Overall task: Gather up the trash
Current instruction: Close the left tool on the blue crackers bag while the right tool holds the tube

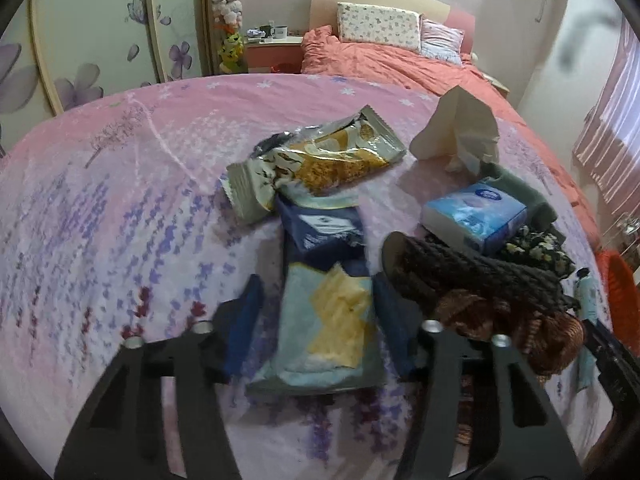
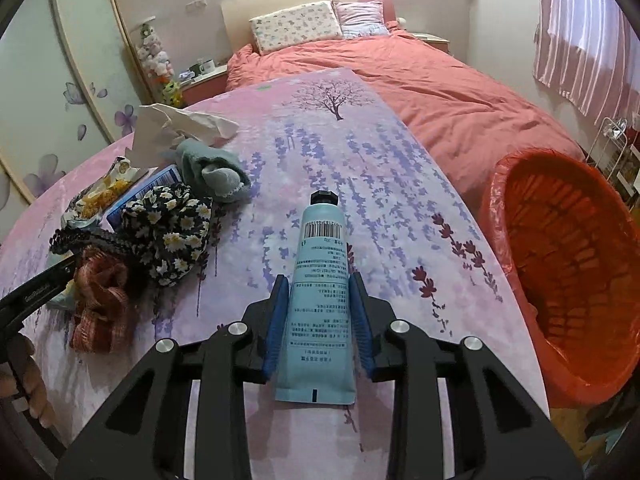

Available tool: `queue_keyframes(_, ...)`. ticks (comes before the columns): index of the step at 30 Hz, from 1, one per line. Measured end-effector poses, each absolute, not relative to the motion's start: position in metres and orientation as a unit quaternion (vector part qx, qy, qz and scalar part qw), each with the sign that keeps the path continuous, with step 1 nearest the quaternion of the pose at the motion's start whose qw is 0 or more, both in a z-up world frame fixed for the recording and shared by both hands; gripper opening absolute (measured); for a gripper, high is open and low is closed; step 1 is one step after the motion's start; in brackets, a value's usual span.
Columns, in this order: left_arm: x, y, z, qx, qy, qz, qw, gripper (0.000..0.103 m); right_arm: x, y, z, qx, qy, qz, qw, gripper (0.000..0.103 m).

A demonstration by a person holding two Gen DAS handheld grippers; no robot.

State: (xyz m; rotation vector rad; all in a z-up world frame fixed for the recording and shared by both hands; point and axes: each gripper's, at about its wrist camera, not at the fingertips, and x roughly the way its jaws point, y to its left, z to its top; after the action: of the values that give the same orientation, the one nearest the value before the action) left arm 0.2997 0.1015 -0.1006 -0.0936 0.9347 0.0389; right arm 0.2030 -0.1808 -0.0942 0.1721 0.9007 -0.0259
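Pinching a pale blue tube (image 2: 320, 304) between its blue pads, the right claw (image 2: 320, 320) holds it over the pink floral worktop (image 2: 360, 160); an orange bin (image 2: 560, 272) stands just right. The left claw (image 1: 316, 320) is spread around a light blue chip packet (image 1: 324, 328), pads apart from it. Beyond lie a torn snack wrapper (image 1: 316, 160) and crumpled tissue (image 1: 456, 128).

Coral-quilted bed (image 2: 420, 92), floral wardrobe (image 1: 92, 32), striped curtains (image 2: 592, 28).
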Motion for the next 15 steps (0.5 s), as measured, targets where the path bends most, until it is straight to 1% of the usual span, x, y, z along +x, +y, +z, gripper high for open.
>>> queue_keyframes(1, 0.298, 0.104, -0.100, -0.045, 0.451, 0.014, 0.891, 0.046, 0.203, -0.181, -0.094, 0.081, 0.434, -0.009, 0.897, 0.032)
queue_keyframes(6, 0.272, 0.122, -0.101, -0.027, 0.453, -0.004, 0.891, 0.045, 0.192, -0.184, -0.093, 0.073, 0.436, 0.014, 0.897, 0.032)
queue_keyframes(10, 0.258, 0.137, -0.102, -0.034, 0.450, 0.001, 0.892, 0.048, 0.191, -0.188, -0.093, 0.082, 0.437, 0.023, 0.896, 0.032)
queue_keyframes(15, 0.264, 0.143, -0.102, -0.049, 0.447, 0.016, 0.893, 0.050, 0.204, -0.188, -0.092, 0.104, 0.437, 0.008, 0.893, 0.033)
